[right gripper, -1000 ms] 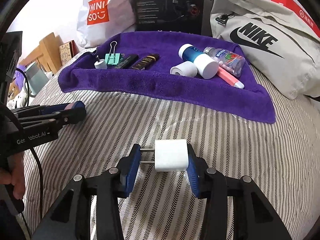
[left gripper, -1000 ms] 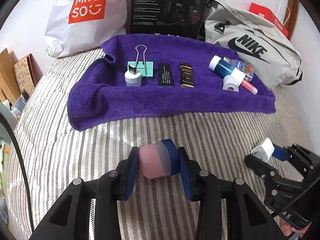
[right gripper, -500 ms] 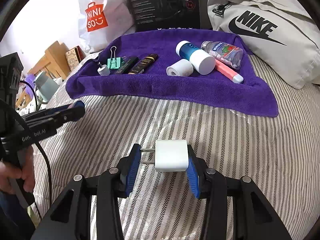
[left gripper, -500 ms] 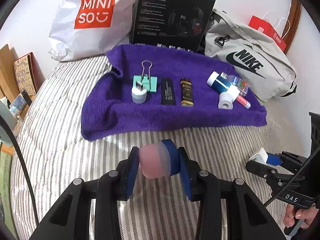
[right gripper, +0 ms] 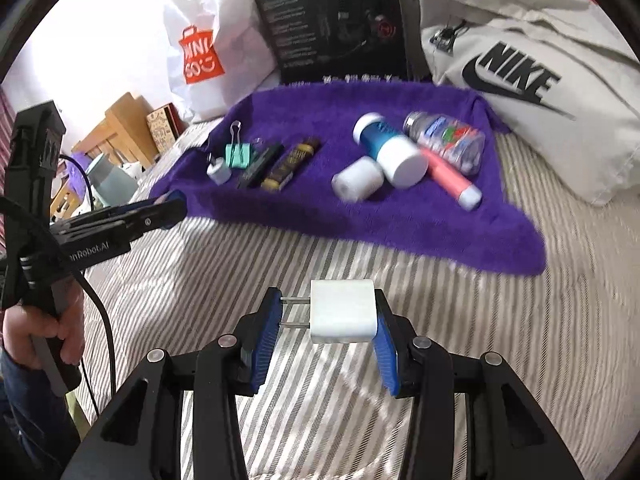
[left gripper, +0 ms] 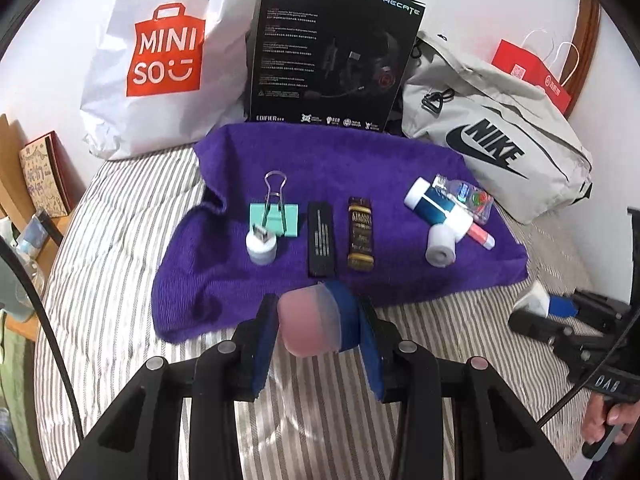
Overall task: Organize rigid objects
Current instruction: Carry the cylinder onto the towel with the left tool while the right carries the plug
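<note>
My left gripper (left gripper: 316, 334) is shut on a pink and blue cylinder (left gripper: 316, 320), held above the front edge of the purple towel (left gripper: 360, 160). My right gripper (right gripper: 326, 322) is shut on a white plug charger (right gripper: 344, 316), prongs to the left, above the striped bed. It also shows in the left wrist view (left gripper: 534, 302). On the towel lie a small white adapter (left gripper: 261, 246), a mint binder clip (left gripper: 274, 218), a black bar (left gripper: 321, 240), a brown bar (left gripper: 361, 238), a white roll (left gripper: 440, 246), a blue-white tube (left gripper: 438, 208), a clear bottle (left gripper: 468, 198) and a pink stick (left gripper: 480, 236).
Behind the towel stand a white Miniso bag (left gripper: 160, 56), a black headset box (left gripper: 332, 52), a grey Nike bag (left gripper: 496, 148) and a red paper bag (left gripper: 532, 76). The bed's left edge drops to wooden furniture (left gripper: 36, 184). The left gripper shows in the right wrist view (right gripper: 160, 212).
Both grippers have risen and pulled back from the towel, each still holding its object. The right wrist view has swung and shows motion blur.
</note>
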The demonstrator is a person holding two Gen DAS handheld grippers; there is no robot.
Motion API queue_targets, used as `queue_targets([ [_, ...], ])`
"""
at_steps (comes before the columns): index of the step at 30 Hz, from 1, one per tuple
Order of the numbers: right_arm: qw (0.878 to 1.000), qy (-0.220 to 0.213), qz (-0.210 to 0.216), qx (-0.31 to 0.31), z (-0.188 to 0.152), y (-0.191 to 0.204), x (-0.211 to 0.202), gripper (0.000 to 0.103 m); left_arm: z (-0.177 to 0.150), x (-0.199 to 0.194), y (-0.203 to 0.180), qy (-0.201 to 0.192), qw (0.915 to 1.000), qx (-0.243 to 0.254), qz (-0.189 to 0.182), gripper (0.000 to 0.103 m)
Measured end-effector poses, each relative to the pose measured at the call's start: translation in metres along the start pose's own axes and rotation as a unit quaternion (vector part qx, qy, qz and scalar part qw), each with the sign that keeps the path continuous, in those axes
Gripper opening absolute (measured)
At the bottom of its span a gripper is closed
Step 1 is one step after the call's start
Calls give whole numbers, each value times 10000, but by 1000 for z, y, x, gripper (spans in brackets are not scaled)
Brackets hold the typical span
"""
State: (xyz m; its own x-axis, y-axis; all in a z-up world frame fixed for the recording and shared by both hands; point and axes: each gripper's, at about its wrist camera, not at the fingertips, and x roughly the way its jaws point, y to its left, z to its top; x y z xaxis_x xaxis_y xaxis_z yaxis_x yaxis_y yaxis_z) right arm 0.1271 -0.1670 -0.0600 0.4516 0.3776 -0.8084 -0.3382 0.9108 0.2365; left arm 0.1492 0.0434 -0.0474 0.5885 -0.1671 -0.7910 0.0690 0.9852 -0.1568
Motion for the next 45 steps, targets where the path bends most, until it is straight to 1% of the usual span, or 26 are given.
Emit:
queue_targets([
  [4,9998,-151,-60,-98,23,-5,-4,44,9,6,3,21,10000,-47,-48,37],
  [7,9998,-173,-102,-54,41,-16,3,44,15,10,5,32,10000,-43,-35,37],
  [11,9997,-60,-224,97,59,-37,22,44,20,17,6,65,10000,-15,-29,37],
  [14,9994,103,-304,122,65,-49,38,44,24,23,6,105,9999,0,-23,37],
  [21,9984,438,-320,144,68,-59,66,44,29,36,7,182,9998,-16,-83,37],
  [29,9971,515,-543,-96,68,-52,78,44,32,41,3,235,9997,55,-106,37],
  [36,9965,709,-403,-186,73,-54,80,45,35,43,0,235,9996,125,-98,37],
  [41,9964,772,-301,-148,73,-59,72,51,39,42,-11,223,9993,273,-133,37],
  [42,9964,761,-322,-164,73,-60,69,53,41,42,-13,224,9992,294,-144,37],
  [43,9964,738,-372,-178,72,-60,65,58,42,42,-17,230,9991,323,-169,37],
  [45,9969,670,-366,-193,70,-61,57,60,45,46,-24,249,9987,393,-212,37],
])
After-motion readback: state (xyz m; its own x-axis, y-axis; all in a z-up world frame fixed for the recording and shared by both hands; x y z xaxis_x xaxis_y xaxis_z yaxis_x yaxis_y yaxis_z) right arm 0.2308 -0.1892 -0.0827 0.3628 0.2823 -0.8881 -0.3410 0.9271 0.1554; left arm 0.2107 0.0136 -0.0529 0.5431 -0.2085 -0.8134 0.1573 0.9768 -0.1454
